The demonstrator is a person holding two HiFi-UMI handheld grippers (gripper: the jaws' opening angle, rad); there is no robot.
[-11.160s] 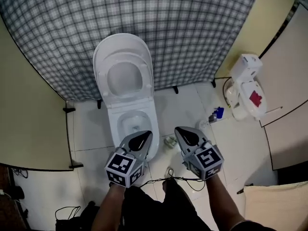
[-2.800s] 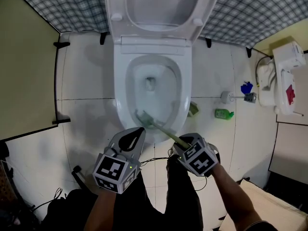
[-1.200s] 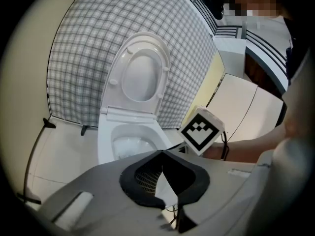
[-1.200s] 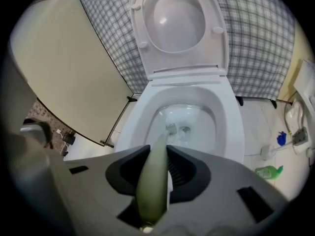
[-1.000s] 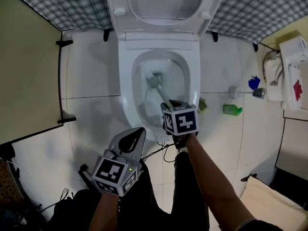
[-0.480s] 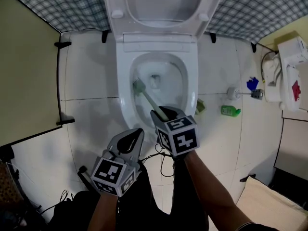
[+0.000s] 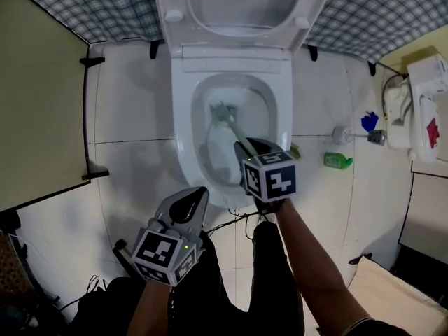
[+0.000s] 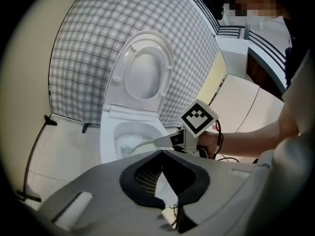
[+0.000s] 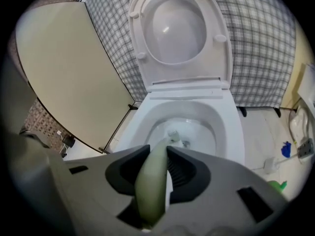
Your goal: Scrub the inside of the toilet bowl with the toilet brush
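Note:
The white toilet bowl (image 7: 183, 140) stands open with its lid (image 7: 241, 2) raised. My right gripper (image 7: 253, 148) hovers over the bowl's front right rim, shut on the pale green handle of the toilet brush (image 7: 238, 135). The brush head (image 7: 222, 110) sits low inside the bowl near the drain. In the right gripper view the handle (image 9: 150, 186) runs out between the jaws of that gripper (image 9: 158, 149) to the brush head (image 9: 173, 133). My left gripper (image 7: 198, 191) hangs in front of the bowl, shut and holding nothing; its tips (image 8: 161, 152) meet in its own view.
A green bottle (image 7: 337, 160) and a blue item (image 7: 369, 121) lie on the tiled floor to the right of the toilet. A white appliance (image 7: 420, 110) stands at the far right. A beige partition (image 7: 35, 103) closes the left. A cable (image 7: 231, 222) trails by my feet.
The brush head has swept from the bowl's left wall to near the drain. My right gripper has shifted right and slightly forward. The left gripper has stayed put.

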